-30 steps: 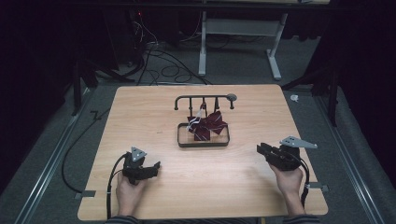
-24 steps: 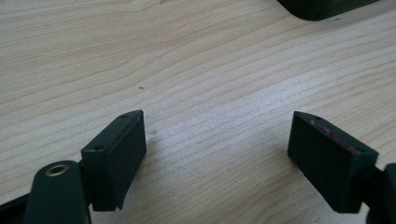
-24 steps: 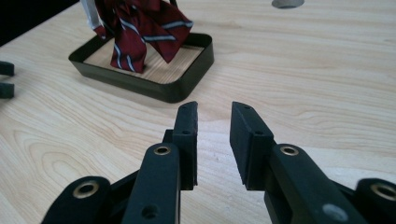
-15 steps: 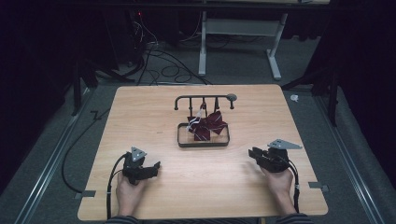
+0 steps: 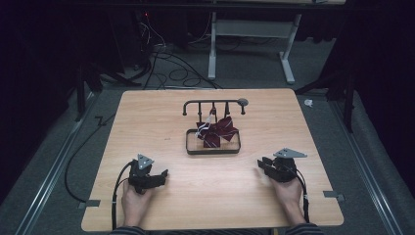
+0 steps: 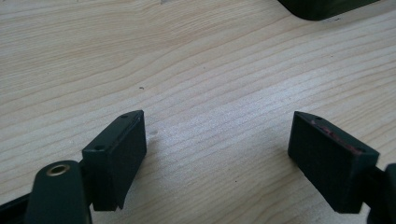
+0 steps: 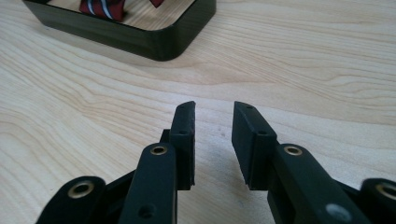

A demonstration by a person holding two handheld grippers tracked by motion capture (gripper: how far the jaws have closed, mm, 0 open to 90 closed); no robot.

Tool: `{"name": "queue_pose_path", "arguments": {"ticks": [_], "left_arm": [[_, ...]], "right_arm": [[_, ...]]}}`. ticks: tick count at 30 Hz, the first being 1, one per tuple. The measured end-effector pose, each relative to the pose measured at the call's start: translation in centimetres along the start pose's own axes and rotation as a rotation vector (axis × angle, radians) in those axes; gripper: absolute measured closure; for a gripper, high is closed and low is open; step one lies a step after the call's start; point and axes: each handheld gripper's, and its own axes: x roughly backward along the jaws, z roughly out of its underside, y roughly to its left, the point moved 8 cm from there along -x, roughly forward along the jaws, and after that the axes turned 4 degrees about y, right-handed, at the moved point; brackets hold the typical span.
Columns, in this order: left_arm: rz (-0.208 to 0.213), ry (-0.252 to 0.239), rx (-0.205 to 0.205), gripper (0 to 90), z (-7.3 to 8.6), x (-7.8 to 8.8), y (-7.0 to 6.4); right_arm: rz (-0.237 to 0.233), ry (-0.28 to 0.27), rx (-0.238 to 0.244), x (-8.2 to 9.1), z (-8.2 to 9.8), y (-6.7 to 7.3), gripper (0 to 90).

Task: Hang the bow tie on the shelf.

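From above, a dark tray (image 5: 213, 149) holding a dark red striped necktie (image 5: 218, 131) is sitting mid-table, before a black rack (image 5: 214, 103). The left gripper (image 5: 164, 173) is resting near-left, its jaws standing wide apart over bare wood. The right gripper (image 7: 213, 112) is facing the tray's corner; its jaws, narrowly parted with nothing between, have just been opening.

My high view dim, dark room beyond the lit table (image 5: 161, 122), gripper views bright, near jaws soft, faint sheen on wood.
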Motion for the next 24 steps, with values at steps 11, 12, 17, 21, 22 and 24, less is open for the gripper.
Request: {"name": "queue_pose_path", "arguments": {"ticks": [11,12,17,21,22,24], "left_arm": [[0.000,0.000,0.000,19.8,0.0,0.0,0.0],[0.000,0.000,0.000,19.8,0.0,0.0,0.0],[0.001,0.000,0.000,19.8,0.0,0.0,0.0],[0.001,0.000,0.000,19.8,0.0,0.0,0.0],[0.000,-0.001,0.000,19.8,0.0,0.0,0.0],[0.001,0.000,0.000,19.8,0.0,0.0,0.0]], "right_arm": [[0.053,0.026,0.041,-0.6,0.5,0.2,66.8],[0.056,0.028,0.040,-0.6,0.6,0.2,65.4],[0.081,0.052,0.079,-1.1,0.7,0.4,58.6],[0.084,0.056,0.082,-1.2,0.7,0.5,51.4],[0.084,0.057,0.081,-1.2,0.7,0.5,50.7],[0.082,0.057,0.080,-1.2,0.7,0.5,50.4]]}}
